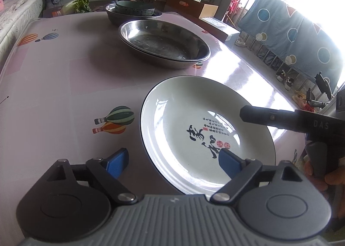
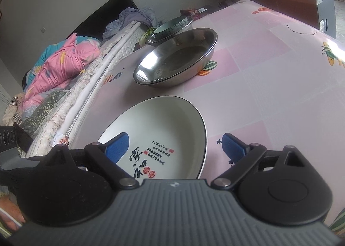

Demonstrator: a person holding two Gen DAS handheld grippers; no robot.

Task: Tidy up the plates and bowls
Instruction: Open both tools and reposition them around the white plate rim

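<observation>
Bedding (image 2: 62, 62): right wrist view only.
Left gripper (image 1: 175, 160): jaws wide, straddling white plate (image 1: 194, 116) rim, nothing grasped.
Right gripper (image 2: 175, 149): the same.

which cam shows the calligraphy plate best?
Left wrist view: the calligraphy plate shows nearly whole, rim and ink characters clear; only a blue pad and the right gripper's black finger cover small parts. In the right wrist view the same plate is foreshortened, and the gripper body and a blue pad cover its near edge.
</observation>
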